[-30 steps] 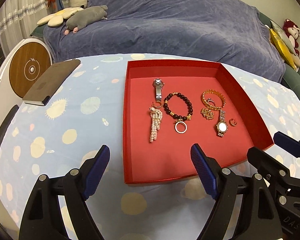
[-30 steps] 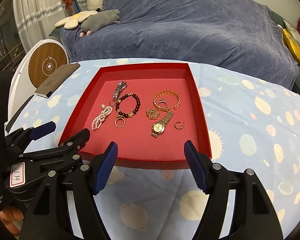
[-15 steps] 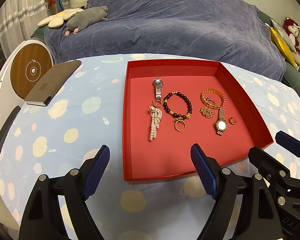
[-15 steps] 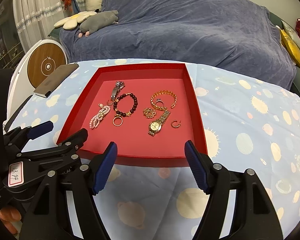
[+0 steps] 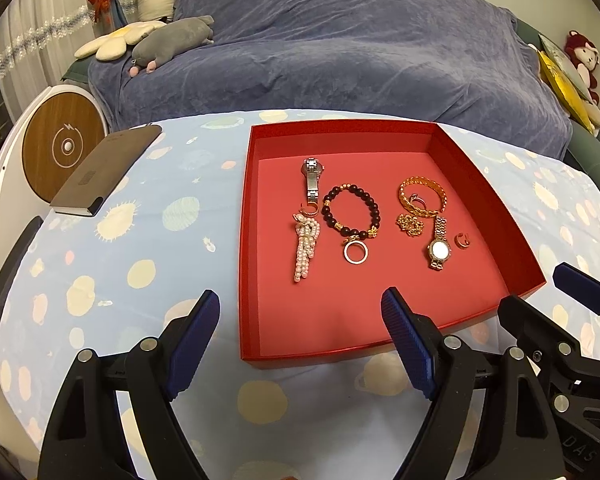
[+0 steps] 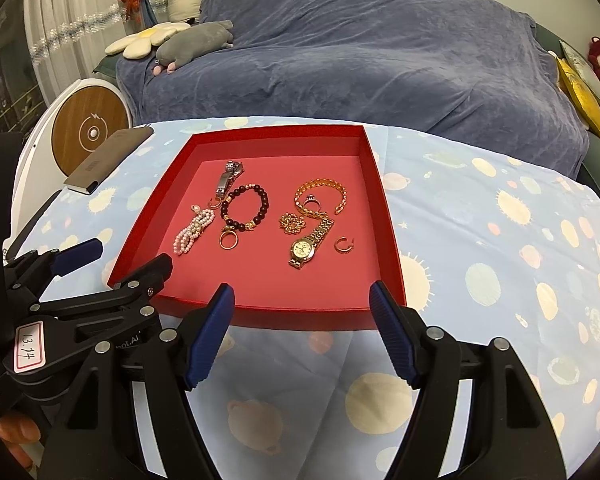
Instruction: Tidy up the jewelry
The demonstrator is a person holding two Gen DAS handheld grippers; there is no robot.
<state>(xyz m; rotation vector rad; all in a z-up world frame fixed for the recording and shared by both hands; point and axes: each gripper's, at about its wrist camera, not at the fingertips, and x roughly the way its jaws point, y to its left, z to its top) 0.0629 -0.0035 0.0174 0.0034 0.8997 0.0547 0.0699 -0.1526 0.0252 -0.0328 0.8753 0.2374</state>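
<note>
Left wrist view: left gripper spread wide, holding nothing, before the red tray; pearl strand and gold watch lie lengthwise, running away from the camera.
Right wrist view: right gripper likewise gaping, empty; only here a labelled tag shows; gold watch angles up-right.

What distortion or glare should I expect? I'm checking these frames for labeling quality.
Left wrist view: fisheye bends the red tray edges, dark vignette in the corners, jewelry sharp. Right wrist view: same bowing, glare on the gold watch face, tablecloth evenly lit.
</note>
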